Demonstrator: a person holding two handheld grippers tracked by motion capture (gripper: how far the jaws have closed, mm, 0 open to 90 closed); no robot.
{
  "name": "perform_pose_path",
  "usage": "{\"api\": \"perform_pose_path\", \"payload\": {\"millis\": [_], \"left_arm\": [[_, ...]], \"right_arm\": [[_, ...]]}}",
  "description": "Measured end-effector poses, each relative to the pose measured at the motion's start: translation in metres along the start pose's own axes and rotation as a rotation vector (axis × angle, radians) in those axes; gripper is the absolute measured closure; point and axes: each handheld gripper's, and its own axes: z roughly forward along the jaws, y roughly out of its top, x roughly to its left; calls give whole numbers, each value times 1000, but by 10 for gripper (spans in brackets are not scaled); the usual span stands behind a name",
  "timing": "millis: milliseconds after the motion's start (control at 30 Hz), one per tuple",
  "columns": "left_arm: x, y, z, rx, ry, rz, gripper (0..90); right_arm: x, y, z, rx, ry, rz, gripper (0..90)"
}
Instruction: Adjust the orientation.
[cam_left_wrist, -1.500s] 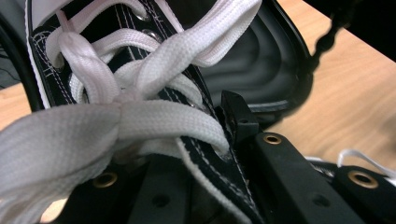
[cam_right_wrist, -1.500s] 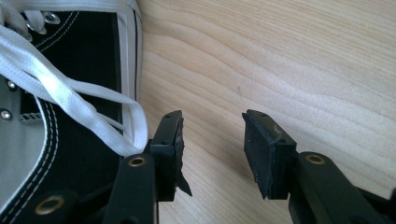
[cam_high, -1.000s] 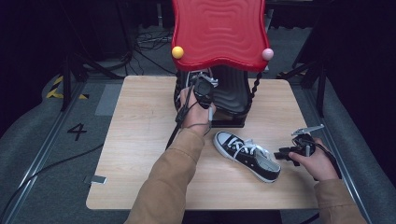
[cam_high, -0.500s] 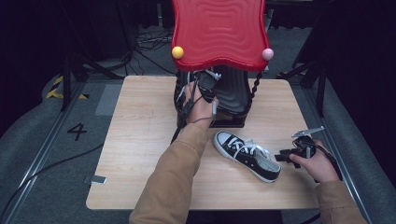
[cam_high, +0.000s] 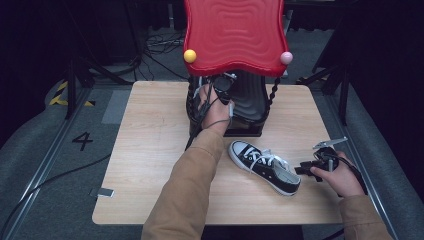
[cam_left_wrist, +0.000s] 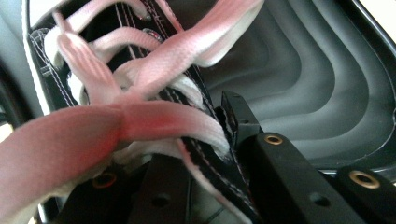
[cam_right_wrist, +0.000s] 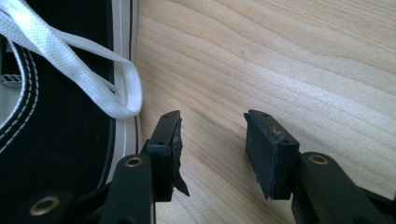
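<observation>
**Two sneakers, one on the rack, one on the table**

I see the red-topped rack (cam_high: 235, 35) on the wooden table (cam_high: 150, 150). My left gripper (cam_left_wrist: 201, 154) clamps a laced shoe (cam_left_wrist: 140, 70) inside it. My right gripper (cam_right_wrist: 212, 135), jaws apart and empty, sits beside the black sneaker (cam_high: 264, 166).

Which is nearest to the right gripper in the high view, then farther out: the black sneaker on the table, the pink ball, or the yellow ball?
From the right gripper:
1. Black sneaker, on the table just left of the jaws.
2. Pink ball, on the red shelf's right front corner, up and back.
3. Yellow ball, on the shelf's left front corner, farthest.
</observation>
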Motion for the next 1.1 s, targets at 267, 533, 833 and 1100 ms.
{"api": "perform_pose_path", "payload": {"millis": [267, 533, 833, 1100], "left_arm": [[-3, 2, 0, 47, -50, -30, 605], [-5, -2, -14, 41, -124, -61, 443], [-2, -12, -43, 23, -122, -37, 391], [9, -35, -80, 12, -234, -44, 464]], "right_arm": [[2, 1, 1, 4, 6, -6, 560], [3, 1, 2, 10, 9, -12, 560], [4, 2, 4, 18, 14, -19, 559], [1, 3, 5, 15, 12, -10, 559]]}}
